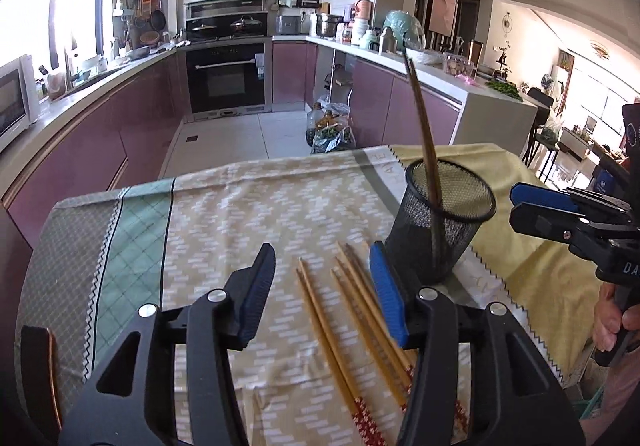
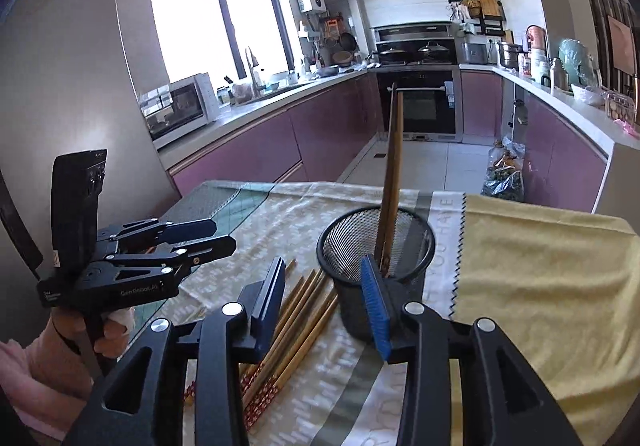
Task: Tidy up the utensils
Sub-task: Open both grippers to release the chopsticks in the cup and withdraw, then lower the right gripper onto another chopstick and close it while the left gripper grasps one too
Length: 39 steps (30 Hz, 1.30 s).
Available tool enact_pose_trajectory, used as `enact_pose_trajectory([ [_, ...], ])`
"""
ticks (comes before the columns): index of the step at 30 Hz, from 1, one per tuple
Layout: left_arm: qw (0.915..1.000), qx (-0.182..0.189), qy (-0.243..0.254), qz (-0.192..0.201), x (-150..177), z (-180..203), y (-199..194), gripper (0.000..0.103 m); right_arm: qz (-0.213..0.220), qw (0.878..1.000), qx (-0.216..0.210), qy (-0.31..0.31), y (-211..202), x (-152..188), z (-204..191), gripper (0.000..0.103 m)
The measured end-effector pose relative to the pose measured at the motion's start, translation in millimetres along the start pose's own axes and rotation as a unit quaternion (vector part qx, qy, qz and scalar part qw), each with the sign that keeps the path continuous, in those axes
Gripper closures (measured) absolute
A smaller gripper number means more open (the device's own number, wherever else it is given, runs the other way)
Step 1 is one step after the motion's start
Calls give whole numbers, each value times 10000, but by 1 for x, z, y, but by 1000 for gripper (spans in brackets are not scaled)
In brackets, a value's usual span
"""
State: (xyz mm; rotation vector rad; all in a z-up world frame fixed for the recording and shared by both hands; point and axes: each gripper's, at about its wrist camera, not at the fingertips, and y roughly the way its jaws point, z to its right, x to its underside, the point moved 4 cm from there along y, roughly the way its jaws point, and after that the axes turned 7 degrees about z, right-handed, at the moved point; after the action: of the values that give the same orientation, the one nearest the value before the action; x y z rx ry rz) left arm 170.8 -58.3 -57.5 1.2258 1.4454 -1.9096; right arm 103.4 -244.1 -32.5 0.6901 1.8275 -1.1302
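Observation:
Several wooden chopsticks [image 1: 352, 306] with red patterned ends lie side by side on the tablecloth. My left gripper [image 1: 322, 258] hovers open just above them, its blue pads either side of the bundle and touching none. A black mesh holder [image 1: 444, 222] stands to their right with two chopsticks [image 1: 424, 126] upright in it. My right gripper [image 2: 323, 266] is open and empty, between the loose chopsticks [image 2: 304, 310] and the holder [image 2: 360, 246], whose upright pair [image 2: 394, 166] leans just ahead. Each gripper shows in the other's view: right gripper [image 1: 516, 202], left gripper [image 2: 220, 234].
A patterned tablecloth [image 1: 248, 214] covers the table, with a yellow cloth [image 2: 540, 286] over its right part. The table's far edge drops to a tiled kitchen floor with bags [image 1: 330, 130]. Purple cabinets line both sides. A person's hand [image 1: 612, 318] holds the right gripper's handle.

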Motion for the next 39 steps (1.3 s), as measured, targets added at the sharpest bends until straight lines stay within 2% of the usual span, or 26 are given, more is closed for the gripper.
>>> enact_pose_trajectory([
  [5, 9991, 21, -100, -410, 35, -6, 10, 54, -639, 9978, -56, 137, 30, 40, -9, 66],
  [11, 9979, 33, -147, -630, 59, -7, 9, 54, -1042, 9942, 45, 277, 49, 70, -12, 66],
  [22, 9958, -10, -129, -906, 82, -3, 14, 54, -1194, 9925, 161, 191, 54, 81, -21, 66],
  [39, 9942, -5, -82, -1068, 91, -1, 17, 55, -1333, 9899, 477, -111, 55, 84, -21, 68],
])
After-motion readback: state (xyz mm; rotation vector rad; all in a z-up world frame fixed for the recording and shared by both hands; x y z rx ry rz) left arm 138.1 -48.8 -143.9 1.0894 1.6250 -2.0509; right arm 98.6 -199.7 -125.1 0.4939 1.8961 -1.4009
